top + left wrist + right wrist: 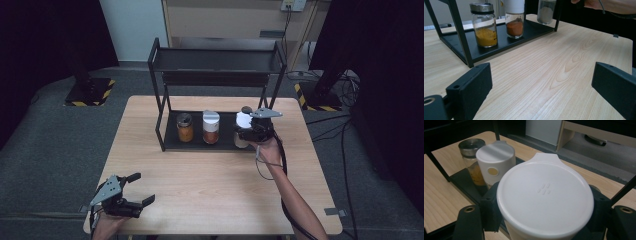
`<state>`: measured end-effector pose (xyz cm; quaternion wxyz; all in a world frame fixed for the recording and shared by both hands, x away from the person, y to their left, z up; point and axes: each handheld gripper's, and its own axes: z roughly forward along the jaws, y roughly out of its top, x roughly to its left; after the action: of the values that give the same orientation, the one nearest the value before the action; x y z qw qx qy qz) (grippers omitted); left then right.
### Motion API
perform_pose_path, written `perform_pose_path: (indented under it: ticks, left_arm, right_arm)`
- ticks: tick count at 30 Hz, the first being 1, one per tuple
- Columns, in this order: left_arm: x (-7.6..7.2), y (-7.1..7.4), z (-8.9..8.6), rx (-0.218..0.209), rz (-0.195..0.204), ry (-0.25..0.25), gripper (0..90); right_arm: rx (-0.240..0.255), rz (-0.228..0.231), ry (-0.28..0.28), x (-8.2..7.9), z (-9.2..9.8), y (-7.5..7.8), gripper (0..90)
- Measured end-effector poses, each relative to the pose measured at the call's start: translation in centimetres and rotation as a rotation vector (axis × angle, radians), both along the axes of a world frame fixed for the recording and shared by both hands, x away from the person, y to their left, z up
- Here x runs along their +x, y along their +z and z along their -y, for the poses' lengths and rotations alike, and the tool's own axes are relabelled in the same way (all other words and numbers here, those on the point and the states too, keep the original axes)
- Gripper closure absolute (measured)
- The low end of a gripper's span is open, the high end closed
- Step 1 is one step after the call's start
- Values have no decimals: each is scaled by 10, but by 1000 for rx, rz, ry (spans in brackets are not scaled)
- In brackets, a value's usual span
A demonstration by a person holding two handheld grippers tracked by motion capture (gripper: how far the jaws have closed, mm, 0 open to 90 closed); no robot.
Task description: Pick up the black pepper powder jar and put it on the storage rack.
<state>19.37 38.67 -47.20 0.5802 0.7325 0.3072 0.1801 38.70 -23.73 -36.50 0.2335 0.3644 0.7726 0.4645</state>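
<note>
Three spice jars are sitting on or at the lower tray of the black two-tier metal rack (162,107): a steel-capped glass jar of yellow powder (185,127), a white-capped glass jar of orange-red powder (211,127), and the white-lidded glass jar of grey powder (242,126) at the right end, which the right gripper (248,134) is clamping, its black jaws pressing on both sides just under the lid (545,197); whether its base is resting on the tray I cannot tell. The risks, as I am judging them: the jar is being held high, so it could be tipping or slipping; it is hanging close to the rack's right front post (557,15) and near the white-capped neighbour, so a sideways drift could be knocking either. The left gripper (141,192) is idling near the table's (210,195) front edge, jaws wide apart and gripping nothing.
</note>
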Motion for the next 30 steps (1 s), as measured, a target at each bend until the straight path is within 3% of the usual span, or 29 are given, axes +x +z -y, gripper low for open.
perform_pose_path:
  ticks: [14,30]
  left_arm:
    - [0,0,0,1,1,-2,22]
    - [0,0,0,0,0,-3,23]
  right_arm:
    - [-14,-8,-33,21,-11,-13,307]
    - [-16,-28,-47,33,-14,-22,309]
